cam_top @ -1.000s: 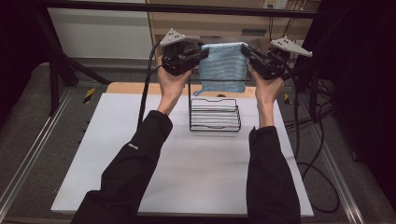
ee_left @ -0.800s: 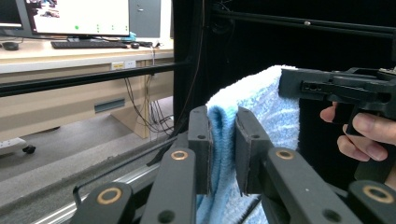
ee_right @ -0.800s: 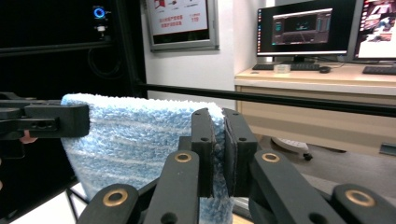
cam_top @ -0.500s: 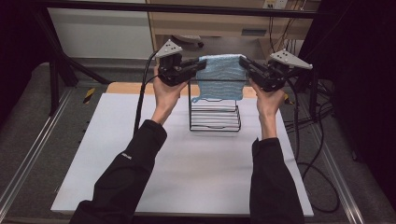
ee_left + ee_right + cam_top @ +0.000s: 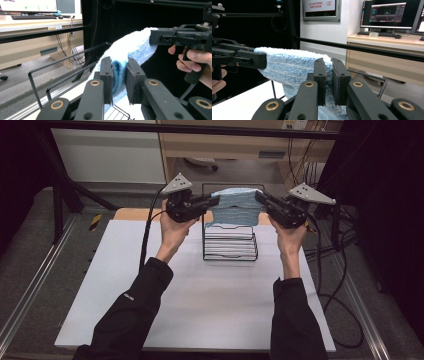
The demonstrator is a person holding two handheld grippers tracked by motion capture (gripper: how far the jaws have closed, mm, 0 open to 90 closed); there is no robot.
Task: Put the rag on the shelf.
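Note:
A light blue towel (image 5: 235,209) hangs folded and stretched between my two grippers, just over the top rail of a black wire rack (image 5: 230,247). My left gripper (image 5: 212,201) is shut on the towel's left end and my right gripper (image 5: 259,196) on its right end. In the left gripper view the jaws (image 5: 119,75) pinch the towel (image 5: 130,47), and the right gripper (image 5: 153,37) holds the far end. In the right gripper view the jaws (image 5: 328,72) clamp the towel (image 5: 292,67), with the left gripper (image 5: 262,60) at its other end. I cannot tell whether the towel touches the rail.
The rack stands at the back middle of a white table (image 5: 200,310), with its thin rails (image 5: 62,62) running under the towel. Cables (image 5: 345,285) trail off the table's right side. A wooden cabinet (image 5: 235,145) stands behind the table.
Both hands have come down and slightly nearer with the towel held between them, bringing it from above the rack to the level of the rack's top rail.

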